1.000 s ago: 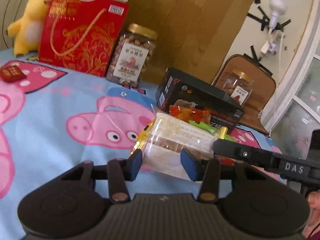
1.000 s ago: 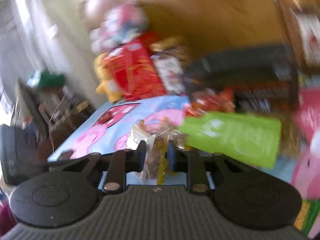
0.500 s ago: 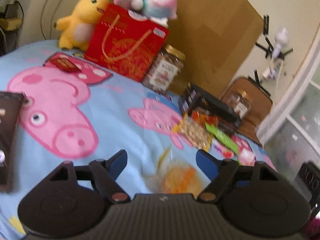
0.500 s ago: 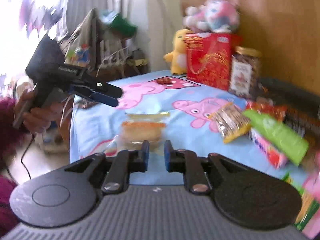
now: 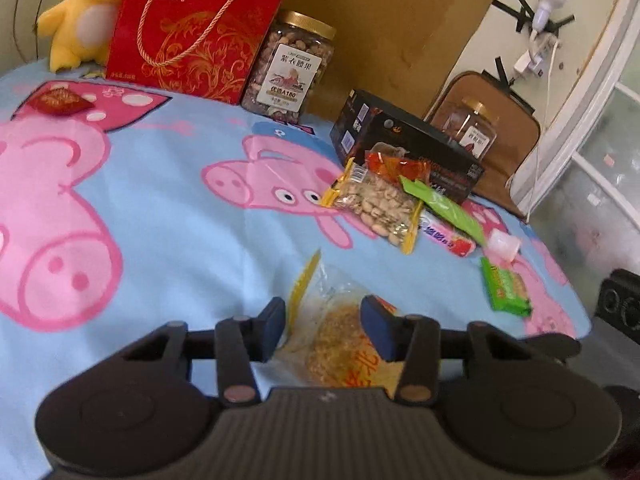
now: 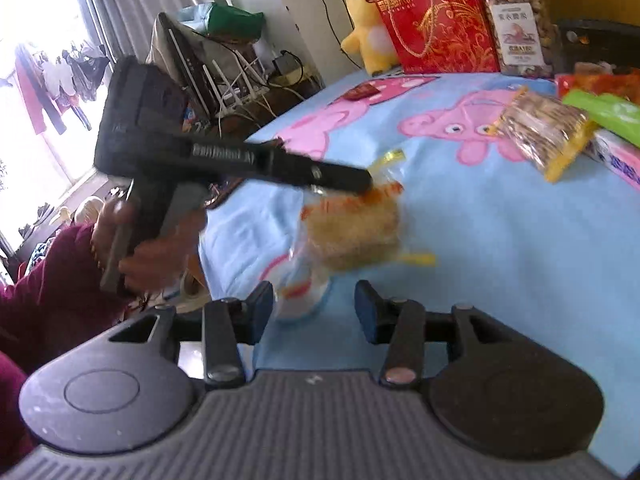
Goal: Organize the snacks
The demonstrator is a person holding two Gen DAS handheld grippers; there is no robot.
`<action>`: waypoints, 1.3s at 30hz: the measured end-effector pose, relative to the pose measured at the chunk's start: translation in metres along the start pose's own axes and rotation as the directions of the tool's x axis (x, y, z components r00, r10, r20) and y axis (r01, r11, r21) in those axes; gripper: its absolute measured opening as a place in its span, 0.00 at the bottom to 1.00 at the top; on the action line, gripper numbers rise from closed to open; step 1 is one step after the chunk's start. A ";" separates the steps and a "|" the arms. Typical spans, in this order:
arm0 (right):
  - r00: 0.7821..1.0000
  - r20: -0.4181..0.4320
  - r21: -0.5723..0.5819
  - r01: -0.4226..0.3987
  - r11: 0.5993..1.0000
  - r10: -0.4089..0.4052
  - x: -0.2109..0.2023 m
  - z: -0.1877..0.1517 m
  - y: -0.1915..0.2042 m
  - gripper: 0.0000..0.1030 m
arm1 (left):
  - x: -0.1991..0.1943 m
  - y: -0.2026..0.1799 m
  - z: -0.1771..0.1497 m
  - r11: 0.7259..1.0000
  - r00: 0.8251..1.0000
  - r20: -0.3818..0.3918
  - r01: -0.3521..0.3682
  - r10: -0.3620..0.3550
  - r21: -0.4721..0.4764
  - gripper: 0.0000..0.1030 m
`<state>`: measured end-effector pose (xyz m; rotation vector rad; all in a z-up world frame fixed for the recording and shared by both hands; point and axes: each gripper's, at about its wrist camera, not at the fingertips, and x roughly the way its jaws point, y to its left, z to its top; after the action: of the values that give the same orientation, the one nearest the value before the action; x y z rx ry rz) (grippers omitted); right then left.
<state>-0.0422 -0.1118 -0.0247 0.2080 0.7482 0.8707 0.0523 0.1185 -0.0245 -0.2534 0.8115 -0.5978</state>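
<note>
Presently, the clear pastry packet (image 5: 340, 332) lies on the blue cartoon-pig cloth (image 5: 160, 216), near its front edge. The left gripper (image 5: 326, 330) is lowered over it, its 2 blue pads either side of the packet; the jaws are closing, the left pad at the wrapper's edge, the right pad over its printed corner, but a firm press cannot be confirmed. From the right wrist view, the left gripper (image 6: 360, 184) reaches across with its tip at the packet's upper end, held by a hand (image 6: 152, 240) in a maroon sleeve (image 6: 52, 280).

The right gripper (image 6: 314, 306) sits just short of the same packet (image 6: 352, 236); its jaws are opening, and the wrapper's blurred lower end lies just ahead of the gap, touching neither pad.

Further back, a group of snacks lies together: a peanut packet (image 5: 376, 204), a green packet (image 5: 444, 208) overlapping a pink packet (image 5: 448, 238), and an orange-red packet (image 5: 396, 168) against a black box (image 5: 404, 140). A small green wafer pack (image 5: 506, 292) lies apart at the right. At the rear stand 1 red gift bag (image 5: 192, 28), a nut jar (image 5: 290, 68) and a yellow plush toy (image 5: 76, 20).
</note>
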 end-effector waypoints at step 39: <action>0.868 0.253 -0.090 0.461 0.883 -0.428 -0.104 0.160 -0.158 0.42 | 0.163 -0.153 0.191 0.986 0.995 0.060 0.067 -0.077 0.150 0.43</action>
<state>0.1197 -0.2718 0.0738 -0.0032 0.4843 0.4449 0.2196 -0.1031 0.0710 -0.1659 0.6929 -0.7107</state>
